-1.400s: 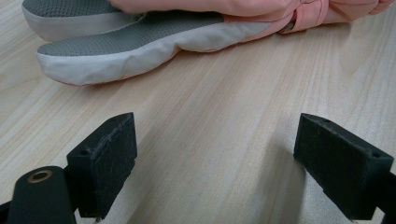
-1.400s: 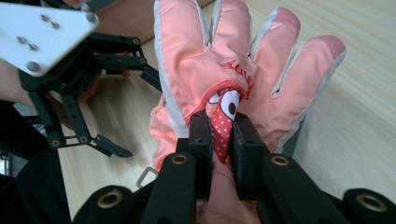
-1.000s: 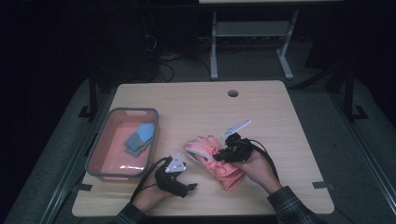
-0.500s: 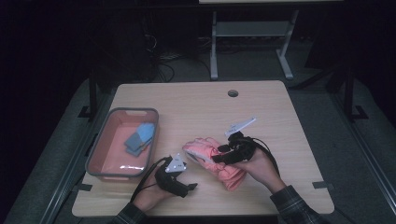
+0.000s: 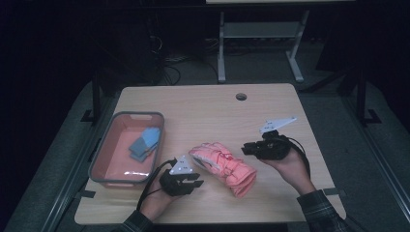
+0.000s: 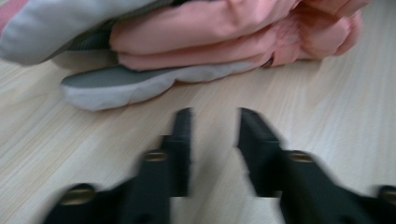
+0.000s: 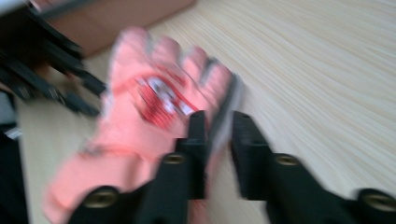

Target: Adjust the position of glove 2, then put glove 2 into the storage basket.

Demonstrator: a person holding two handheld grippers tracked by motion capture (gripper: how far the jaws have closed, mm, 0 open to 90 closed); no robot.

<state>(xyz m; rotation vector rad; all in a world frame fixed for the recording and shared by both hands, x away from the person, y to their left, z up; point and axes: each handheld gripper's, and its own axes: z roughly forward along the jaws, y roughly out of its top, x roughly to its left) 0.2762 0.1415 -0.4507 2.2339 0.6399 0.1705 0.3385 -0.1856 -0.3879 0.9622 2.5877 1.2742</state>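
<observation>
The pink glove (image 5: 223, 166) isn't in the tray (image 5: 104, 157) yet. My left claw (image 6: 215, 116) has just been closing, empty. My right claw (image 7: 218, 122) has just been closing at the glove's edge; I can't tell whether it grips.

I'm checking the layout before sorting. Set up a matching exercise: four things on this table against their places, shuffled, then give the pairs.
Things:
1. pink glove
2. blue pieces
3. round hole
4. grey-rimmed tray

Places:
A. at the left edge of the table
B. near the table's far edge
C. inside the tray
D. on bare wood, right of the tray

Pairs: 1-D, 2-C, 3-B, 4-A
</observation>
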